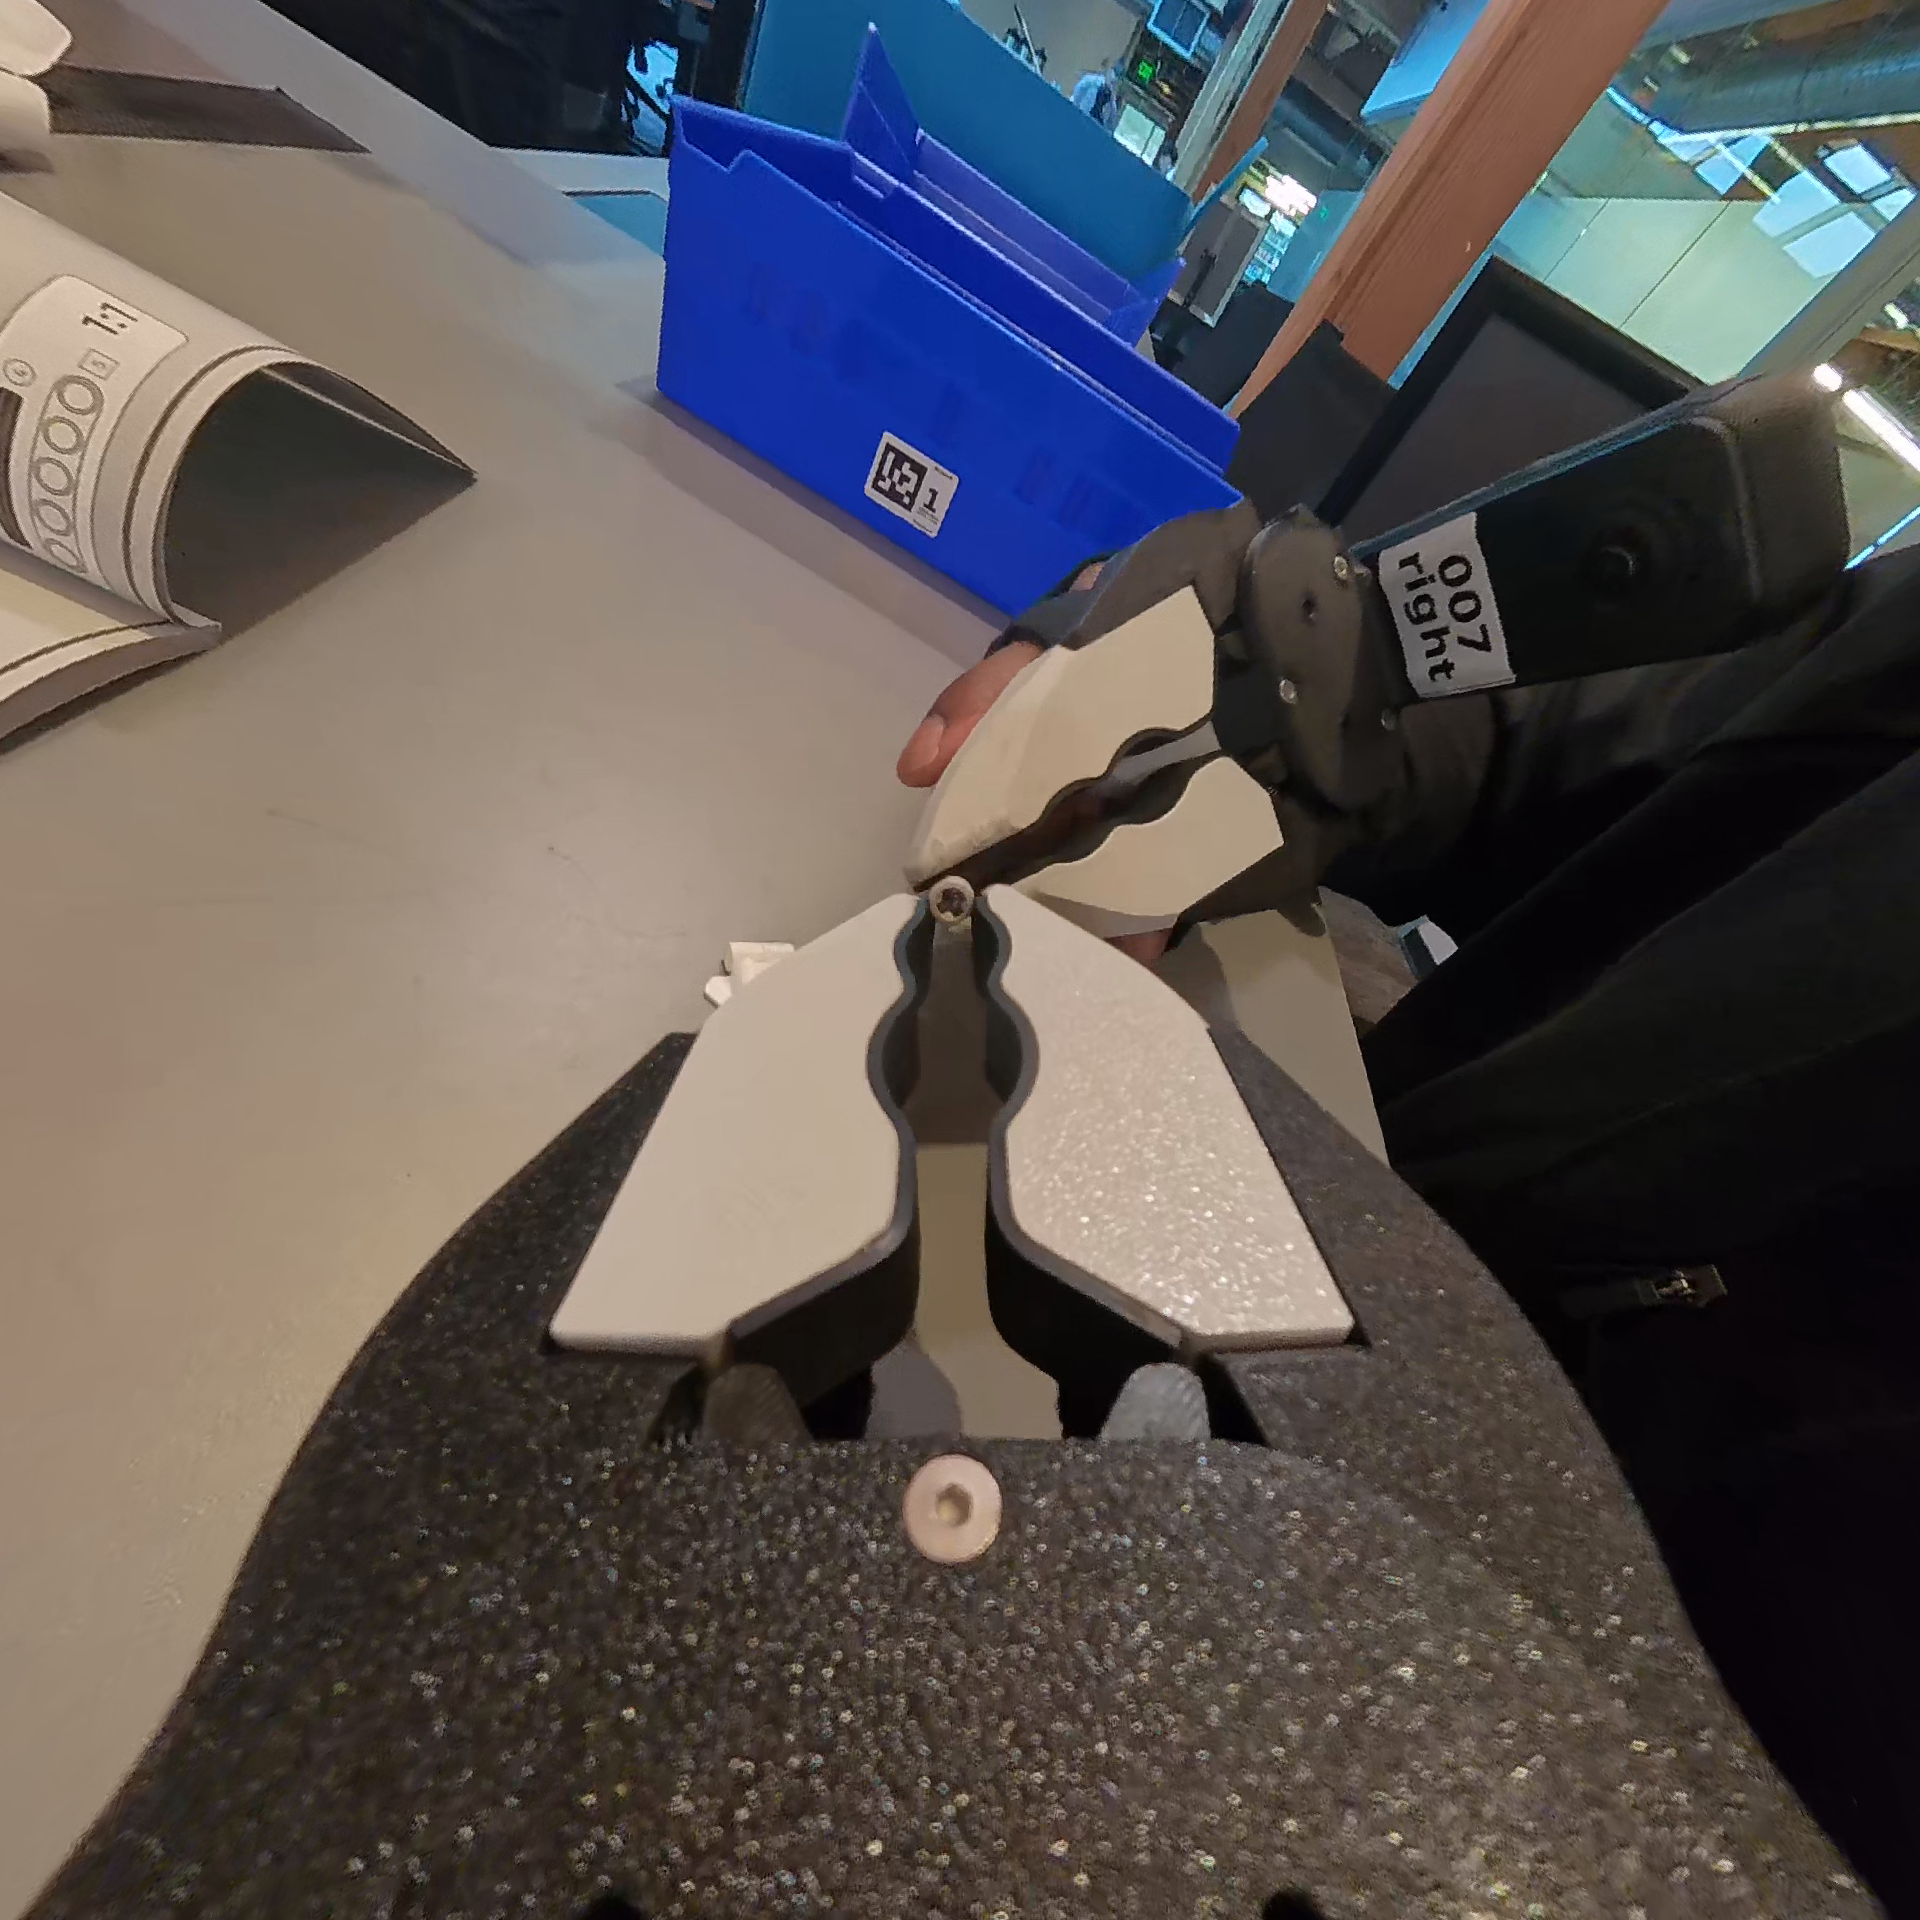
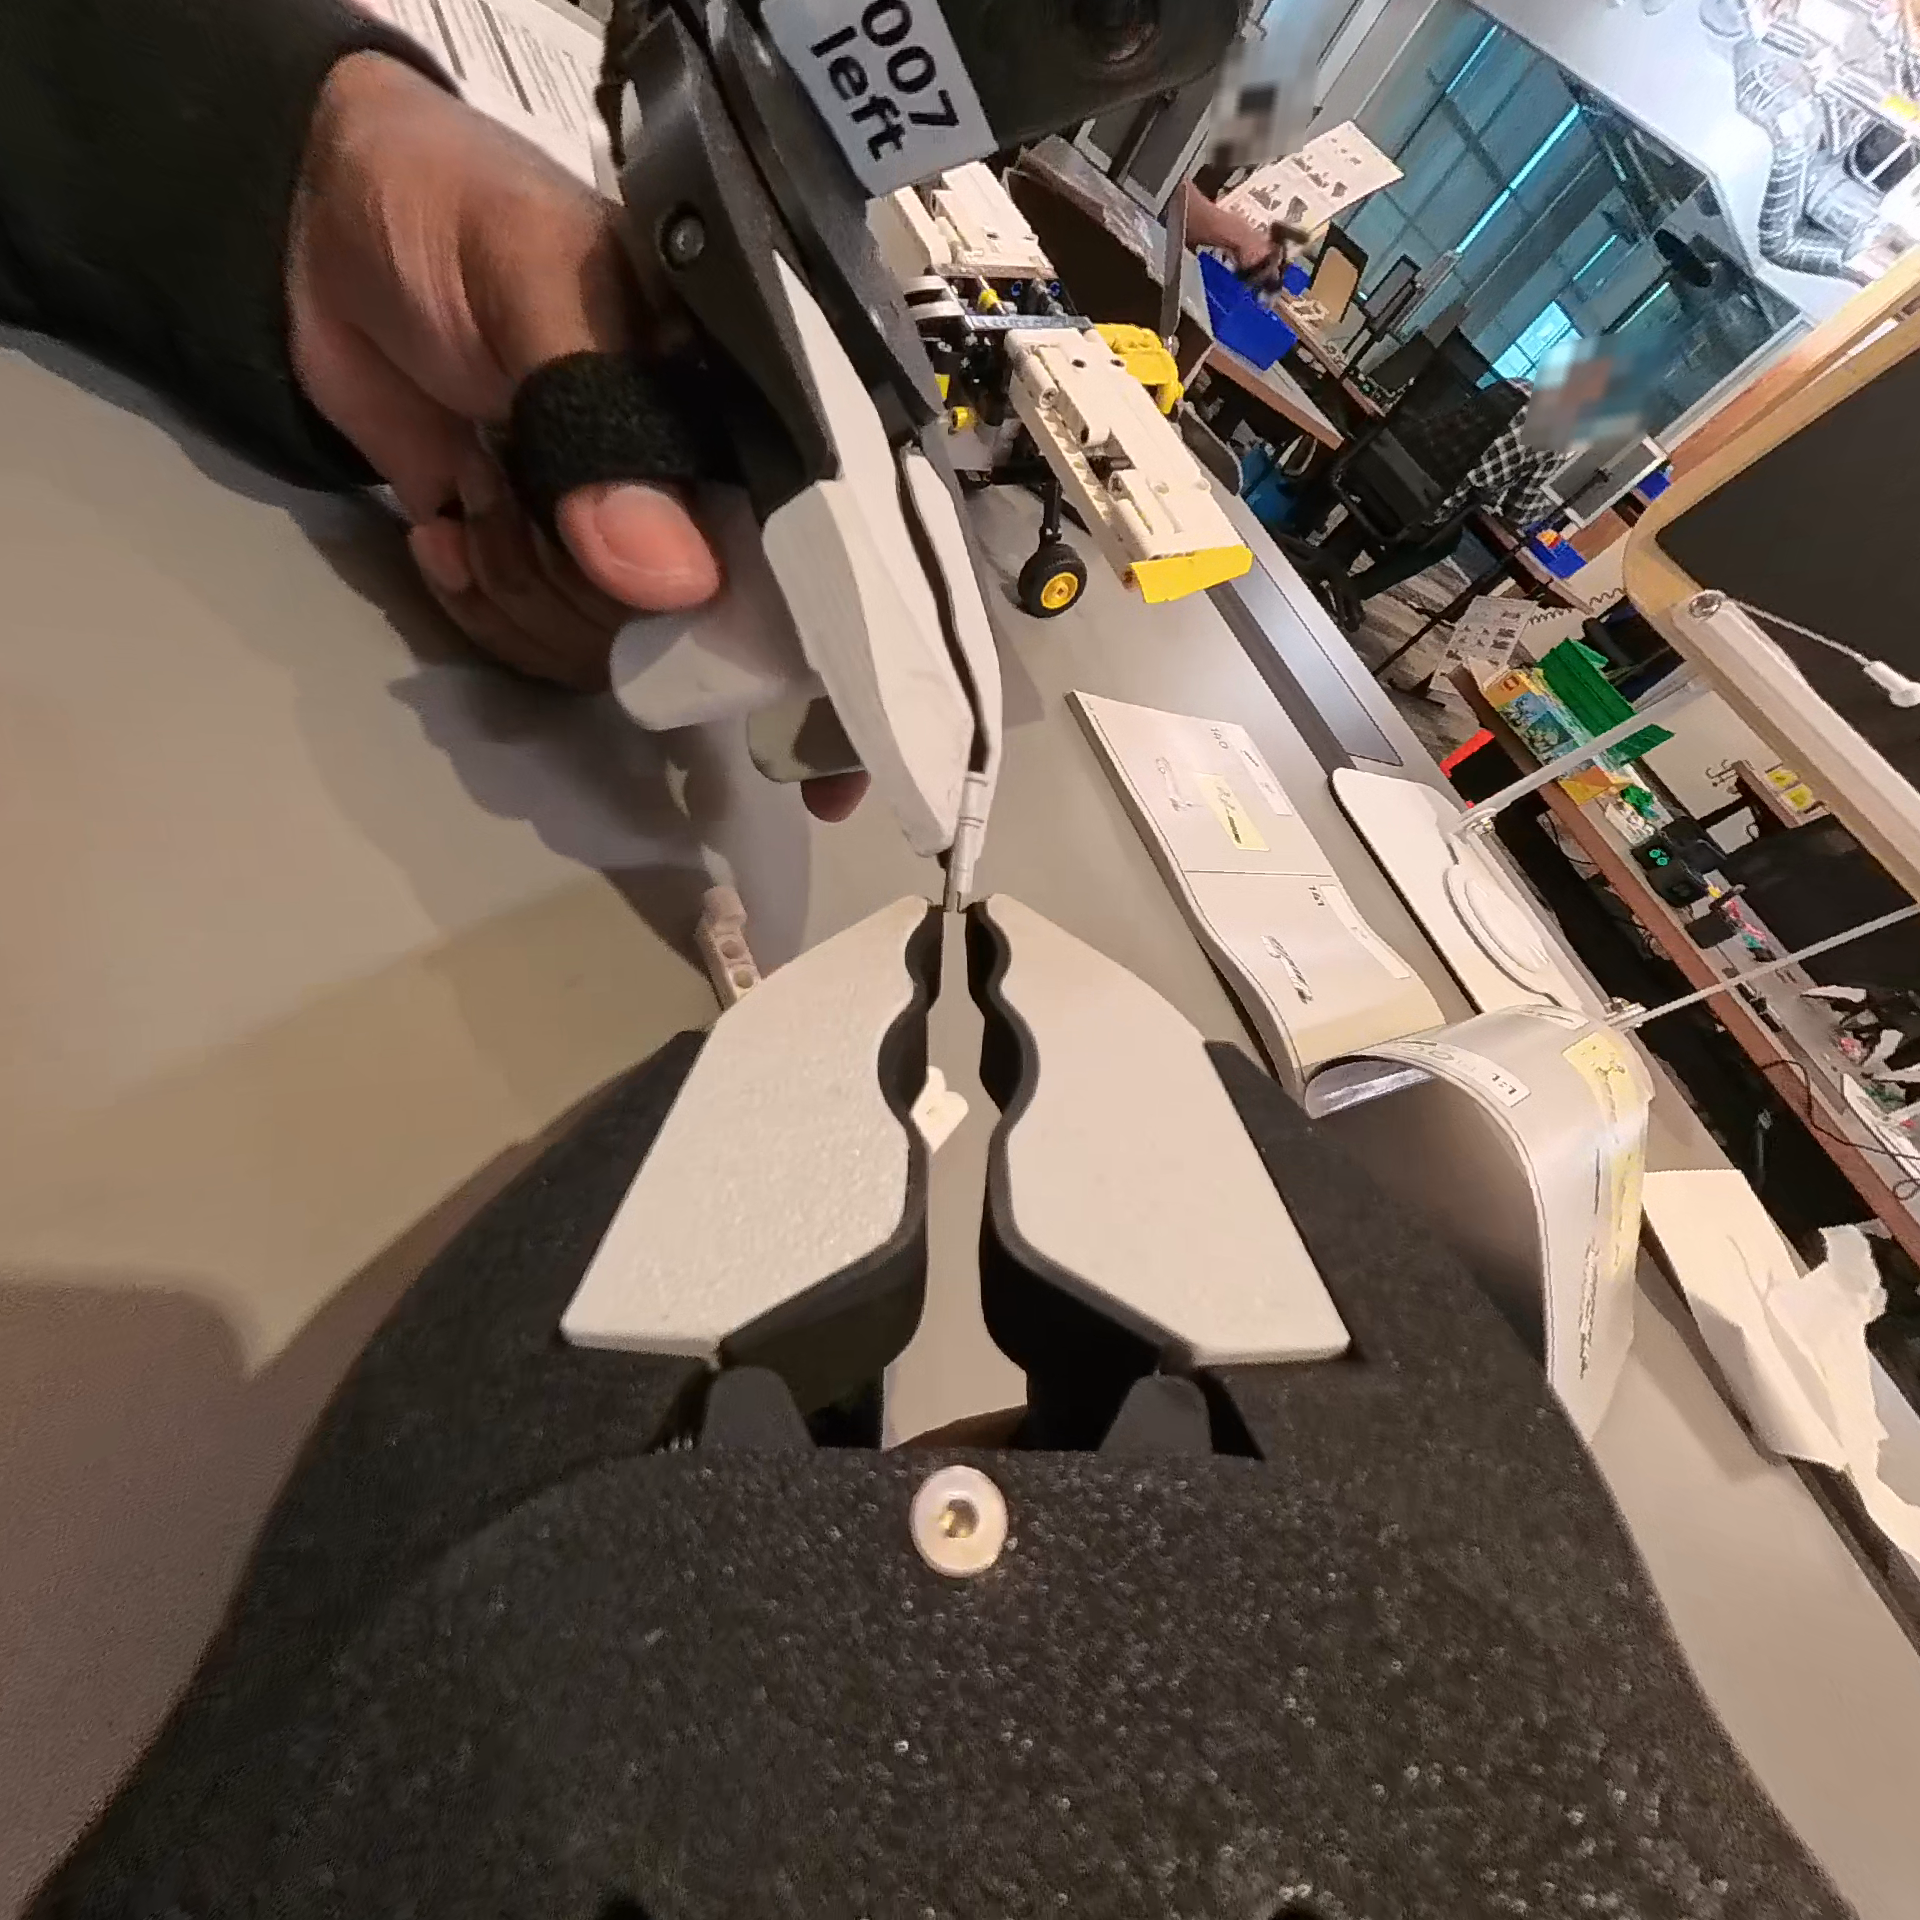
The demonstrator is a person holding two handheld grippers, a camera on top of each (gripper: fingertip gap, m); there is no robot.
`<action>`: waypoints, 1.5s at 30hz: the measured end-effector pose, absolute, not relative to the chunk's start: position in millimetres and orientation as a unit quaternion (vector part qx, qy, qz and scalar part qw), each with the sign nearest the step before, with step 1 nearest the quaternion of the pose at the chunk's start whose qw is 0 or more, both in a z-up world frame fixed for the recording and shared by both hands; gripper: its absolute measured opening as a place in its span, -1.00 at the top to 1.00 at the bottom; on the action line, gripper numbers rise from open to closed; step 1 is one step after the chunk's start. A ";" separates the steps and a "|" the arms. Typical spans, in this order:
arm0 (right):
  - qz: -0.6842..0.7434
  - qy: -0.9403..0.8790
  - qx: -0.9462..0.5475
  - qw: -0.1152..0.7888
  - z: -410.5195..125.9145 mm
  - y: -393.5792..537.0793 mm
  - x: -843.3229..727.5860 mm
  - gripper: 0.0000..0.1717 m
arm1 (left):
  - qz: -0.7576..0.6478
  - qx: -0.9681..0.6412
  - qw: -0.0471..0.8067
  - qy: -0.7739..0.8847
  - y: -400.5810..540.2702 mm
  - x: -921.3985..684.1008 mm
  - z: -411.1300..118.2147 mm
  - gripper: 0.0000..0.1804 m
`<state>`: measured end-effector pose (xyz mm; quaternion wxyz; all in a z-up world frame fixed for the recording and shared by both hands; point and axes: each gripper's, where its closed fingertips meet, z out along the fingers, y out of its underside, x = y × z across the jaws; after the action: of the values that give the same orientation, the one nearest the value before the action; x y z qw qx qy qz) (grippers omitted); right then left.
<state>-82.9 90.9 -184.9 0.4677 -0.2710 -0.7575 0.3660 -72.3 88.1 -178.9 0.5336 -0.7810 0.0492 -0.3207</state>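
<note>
A small light grey pin (image 1: 954,900) with a round hollow end sits between the tips of my left gripper (image 1: 951,906), which is shut on it above the grey table (image 1: 416,831). In the right wrist view the pin (image 2: 974,821) hangs from the left gripper (image 2: 951,836) that comes in from above. Its lower end is pinched between the tips of my right gripper (image 2: 954,909), which is shut on it. In the left wrist view the right gripper (image 1: 930,878) comes in from the right, its tips at the pin. Both grippers hold the same pin, tip to tip.
A white holed beam (image 2: 727,940) and small white pieces (image 1: 753,956) lie on the table just below the tips. A blue bin (image 1: 914,416) stands behind. An open instruction booklet (image 2: 1278,883) lies nearby, and a white and yellow wheeled model (image 2: 1091,447) stands farther back. Left and right tips are no more than a few centimetres apart.
</note>
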 end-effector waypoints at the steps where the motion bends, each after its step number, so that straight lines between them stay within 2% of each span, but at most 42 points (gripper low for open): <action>1: 0.365 -0.760 -0.268 0.466 -185.8 90.5 -82.3 0.95 | -0.318 -0.785 0.528 0.053 87.3 -72.0 -180.5 0.92; 8: 0.363 -0.782 -0.246 0.443 -194.9 86.4 -76.8 0.95 | -0.294 -0.818 0.485 0.096 77.4 -69.9 -195.5 0.87; 14: 0.343 -0.820 -0.208 0.409 -212.3 76.3 -68.7 0.95 | -0.232 -0.835 0.474 0.158 71.7 -70.4 -203.8 0.74; 24: 0.322 -0.846 -0.179 0.385 -224.1 71.0 -62.9 0.95 | -0.151 -0.831 0.461 0.270 65.5 -57.6 -217.1 0.82; 26: 0.316 -0.850 -0.177 0.383 -225.9 70.8 -62.8 0.95 | -0.136 -0.831 0.462 0.280 66.3 -56.8 -218.8 0.91; 33: 0.310 -0.846 -0.189 0.390 -225.7 75.4 -65.8 0.95 | -0.116 -0.834 0.465 0.275 68.7 -63.8 -218.7 0.92; 35: 0.300 -0.848 -0.198 0.389 -227.8 81.3 -67.7 0.85 | -0.106 -0.840 0.459 0.268 68.4 -70.1 -220.9 0.92; 45: 0.319 -0.868 -0.235 0.301 -235.0 81.6 -74.5 0.79 | -0.107 -0.856 0.434 0.258 68.7 -73.1 -229.1 0.92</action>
<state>-74.5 81.6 -235.0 0.3006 -0.2350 -0.8677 0.3187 -73.1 68.7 -229.1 0.4344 -0.8562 0.2584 -0.1070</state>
